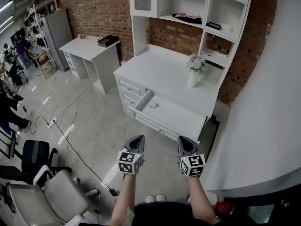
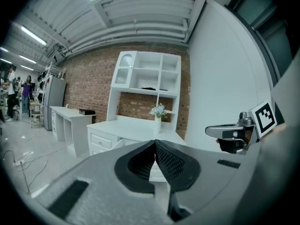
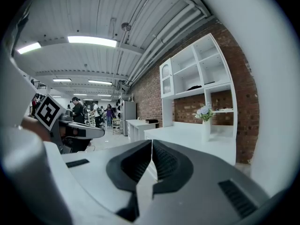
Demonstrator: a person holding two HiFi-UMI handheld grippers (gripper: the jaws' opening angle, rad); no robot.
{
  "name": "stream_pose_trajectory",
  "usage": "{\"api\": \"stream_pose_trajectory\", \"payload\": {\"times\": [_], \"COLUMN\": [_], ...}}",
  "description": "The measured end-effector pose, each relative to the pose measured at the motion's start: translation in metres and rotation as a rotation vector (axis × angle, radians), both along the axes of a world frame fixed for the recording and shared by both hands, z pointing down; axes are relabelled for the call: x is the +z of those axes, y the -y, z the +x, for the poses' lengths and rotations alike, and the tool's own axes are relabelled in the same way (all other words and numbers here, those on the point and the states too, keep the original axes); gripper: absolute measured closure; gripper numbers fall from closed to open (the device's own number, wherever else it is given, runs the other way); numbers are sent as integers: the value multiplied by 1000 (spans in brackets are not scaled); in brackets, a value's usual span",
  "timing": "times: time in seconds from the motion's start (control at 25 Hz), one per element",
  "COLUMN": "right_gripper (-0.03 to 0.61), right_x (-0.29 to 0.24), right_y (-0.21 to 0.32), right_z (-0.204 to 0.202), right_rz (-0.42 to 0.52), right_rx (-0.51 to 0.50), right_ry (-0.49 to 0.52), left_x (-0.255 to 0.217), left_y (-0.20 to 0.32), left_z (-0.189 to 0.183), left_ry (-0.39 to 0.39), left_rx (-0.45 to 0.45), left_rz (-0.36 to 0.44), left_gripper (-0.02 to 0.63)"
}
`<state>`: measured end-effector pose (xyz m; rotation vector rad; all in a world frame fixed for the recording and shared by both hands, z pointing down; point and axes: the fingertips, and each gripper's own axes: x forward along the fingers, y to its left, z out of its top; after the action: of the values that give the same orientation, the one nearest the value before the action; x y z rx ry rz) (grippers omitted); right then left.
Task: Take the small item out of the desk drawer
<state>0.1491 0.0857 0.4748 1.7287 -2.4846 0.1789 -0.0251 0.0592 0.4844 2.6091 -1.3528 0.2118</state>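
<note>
The small item [image 1: 154, 105] is seen lying on the bottom of the open drawer [image 1: 181, 118], towards its left rear corner, as a pale, flattish speck. Its make and material cannot be told at this range. From its size it is judged to be light and easily lifted. Something so low and possibly smooth could be skidded across the drawer's bottom if nudged sideways, so it would best be approached from above and pinched across its narrow width, the pads being set down on either side before they are closed. The drawer is pulled out from under the top of the white desk [image 1: 155, 72], beside a stack of smaller closed drawers [image 1: 129, 91] at the left, and nothing else is made out inside it. A vase of flowers [image 1: 194, 73] stands on the desk top, well behind the drawer, and a shelved hutch [image 1: 188, 4] rises above. Both tools are held low, side by side, well short of the desk and over the tiled floor [image 1: 94, 121]. The left gripper [image 1: 138, 141] is shown with its jaws pressed together on nothing, and the right gripper [image 1: 184, 142] likewise. The task is judged not yet begun: one gripper's jaws would have to be spread and that gripper carried forward over the drawer.
</note>
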Motion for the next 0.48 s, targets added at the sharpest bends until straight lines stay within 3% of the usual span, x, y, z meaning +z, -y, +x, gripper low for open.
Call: {"api": "stream_pose_trajectory", "payload": {"times": [0.28, 0.48], "right_gripper": [475, 454], "right_x": [-1, -1], "right_y": [-8, -21], "right_z": [-11, -17], "right_rz": [-5, 0], "right_rx": [-14, 2], "right_ry": [21, 26], "left_x": [3, 5], "left_y": [-5, -14], "left_z": [-17, -30], "left_ry": [-14, -17], "left_rx": [-12, -6], "left_rz": [-13, -5], "left_gripper": [604, 606]}}
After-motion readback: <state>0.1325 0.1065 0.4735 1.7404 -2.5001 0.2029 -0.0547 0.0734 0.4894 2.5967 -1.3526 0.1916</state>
